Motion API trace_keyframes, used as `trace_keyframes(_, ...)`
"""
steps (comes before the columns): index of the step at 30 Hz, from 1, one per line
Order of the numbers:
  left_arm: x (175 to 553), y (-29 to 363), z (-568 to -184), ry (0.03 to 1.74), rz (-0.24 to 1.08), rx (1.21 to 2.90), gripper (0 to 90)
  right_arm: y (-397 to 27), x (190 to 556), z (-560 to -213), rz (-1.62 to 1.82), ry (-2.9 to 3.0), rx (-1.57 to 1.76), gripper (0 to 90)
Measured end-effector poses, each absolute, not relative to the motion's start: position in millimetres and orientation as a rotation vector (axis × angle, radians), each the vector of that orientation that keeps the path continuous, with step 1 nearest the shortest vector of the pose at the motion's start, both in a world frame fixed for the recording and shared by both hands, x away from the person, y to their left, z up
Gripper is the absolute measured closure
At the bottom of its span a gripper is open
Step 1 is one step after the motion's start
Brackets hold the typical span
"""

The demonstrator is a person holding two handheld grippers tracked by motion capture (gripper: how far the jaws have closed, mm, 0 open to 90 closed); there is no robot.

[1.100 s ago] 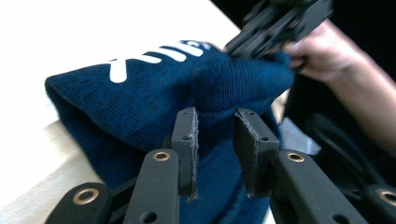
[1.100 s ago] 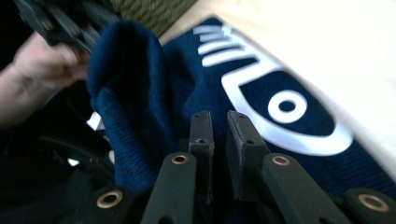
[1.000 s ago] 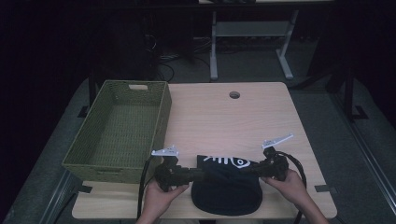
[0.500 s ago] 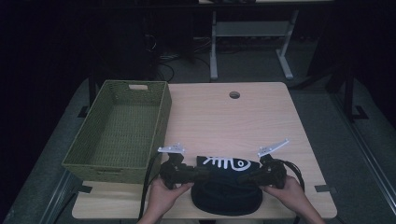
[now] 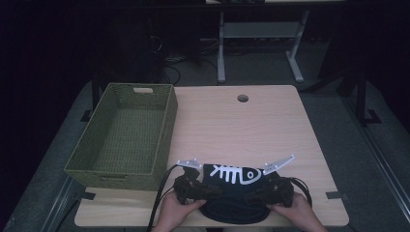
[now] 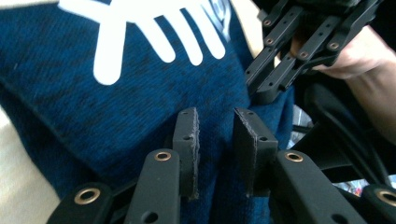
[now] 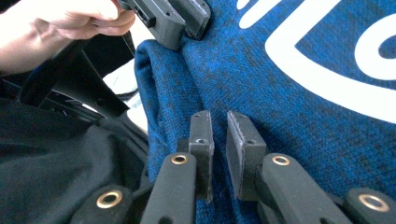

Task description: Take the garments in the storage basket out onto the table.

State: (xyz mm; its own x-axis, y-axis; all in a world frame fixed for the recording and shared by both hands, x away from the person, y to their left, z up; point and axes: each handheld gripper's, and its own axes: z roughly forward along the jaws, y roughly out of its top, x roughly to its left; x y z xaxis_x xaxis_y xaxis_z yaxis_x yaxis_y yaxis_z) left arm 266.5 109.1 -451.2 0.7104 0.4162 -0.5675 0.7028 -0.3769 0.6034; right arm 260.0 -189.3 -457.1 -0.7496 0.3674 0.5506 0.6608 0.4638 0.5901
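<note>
A dark blue knitted sweater [image 5: 235, 175] with a white fishbone print lies bunched at the table's front edge. My left gripper [image 5: 196, 187] holds its left side and my right gripper [image 5: 270, 192] its right side, a hand behind each. In the left gripper view my left gripper [image 6: 215, 114] has blue knit [image 6: 93, 107] between its jaws, with the other gripper [image 6: 280, 79] just beyond. In the right gripper view my right gripper [image 7: 217, 116] pinches a fold of the sweater [image 7: 289, 84], jaws nearly together, and the left gripper [image 7: 173, 18] bites the cloth farther off.
A green woven basket [image 5: 167, 126] stands empty along the table's left side, close to my left gripper. The light wooden table [image 5: 241, 130] has a cable hole [image 5: 242, 98] near its far edge. Black cables trail off the front edge.
Both grippers have moved inward and toward the front edge, drawing the sweater's sides together. The cloth that lay flat is now bunched and narrower.
</note>
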Motion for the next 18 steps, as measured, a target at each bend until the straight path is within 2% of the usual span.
trace_keyframes(7,262,106,-457,0.851,-0.377,2.054,72.1,-188,258,-462,-1.156,-2.397,-0.884,80.4)
trace_keyframes(18,257,95,-441,0.778,-0.423,2.000,71.0,-173,250,-449,-1.217,-2.376,-0.823,80.2)
